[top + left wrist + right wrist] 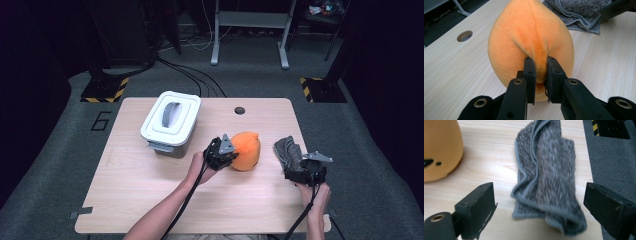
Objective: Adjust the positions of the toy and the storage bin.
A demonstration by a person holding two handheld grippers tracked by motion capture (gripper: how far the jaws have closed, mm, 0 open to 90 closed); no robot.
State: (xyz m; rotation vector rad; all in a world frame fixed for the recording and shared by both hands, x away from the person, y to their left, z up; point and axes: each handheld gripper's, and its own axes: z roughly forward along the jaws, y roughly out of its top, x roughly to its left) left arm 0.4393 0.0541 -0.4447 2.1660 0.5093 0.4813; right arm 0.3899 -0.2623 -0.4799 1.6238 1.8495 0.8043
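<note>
On the table, mid-width: two soft items, one gripper on each.
Left gripper: my jaws are pinched tight on a fold of the orange plush. A fold is the only thing narrow enough to bite on a body that round, so that's where I grip.
Plush place: table centre, at 3 o'clock from the white lidded bin and at 9 o'clock from the grey towel. It sits upright on its base, pointed end up, touching the wood.
Why held low: the pinch is near the bottom seam, so the weight should hang below the jaws if I lift. That's my guess.
Right gripper: my jaws stand wide, one either side of the towel's near end, and the pads touch nothing.
Towel place: bunched in loose folds near the table's right edge, lying flat, clear of the plush.
Why wide: the bundle is thick, so the jaws need the full span to straddle it.
Bin: lid on, handle flat, at 10 o'clock from the plush, a likely drop point.
Cable hole: at 12 o'clock from the plush, irrelevant.
</note>
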